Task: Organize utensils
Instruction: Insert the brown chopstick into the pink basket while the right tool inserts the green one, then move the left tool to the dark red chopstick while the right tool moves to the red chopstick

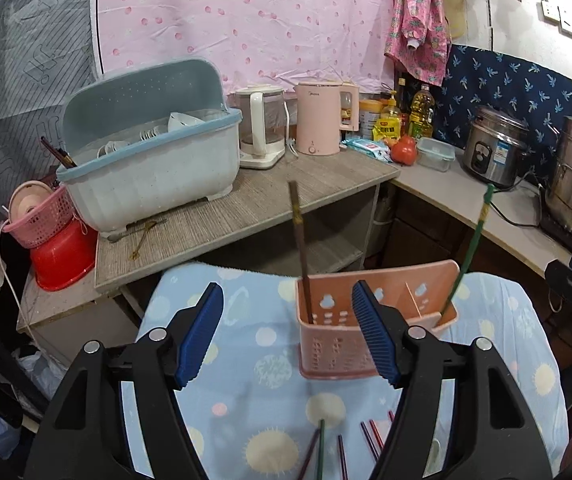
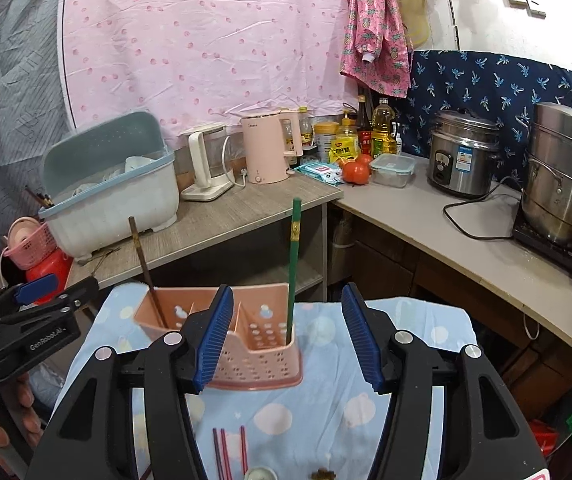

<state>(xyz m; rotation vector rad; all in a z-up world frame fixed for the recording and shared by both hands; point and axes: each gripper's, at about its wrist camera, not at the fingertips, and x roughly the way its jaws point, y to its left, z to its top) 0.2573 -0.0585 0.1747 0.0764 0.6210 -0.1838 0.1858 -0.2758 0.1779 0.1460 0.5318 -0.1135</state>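
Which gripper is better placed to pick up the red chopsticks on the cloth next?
Probably the right gripper: open, with the red chopsticks lying just below its jaws. The left gripper, also open, has them off to its right.

"GenRobot.AI" on left hand-held gripper (image 2: pixel 51 294), faint "Midea" on pink kettle (image 2: pixel 265 148)

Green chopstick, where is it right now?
Both views: the green chopstick stands upright in the right end compartment of the pink holder, opposite the brown chopstick.
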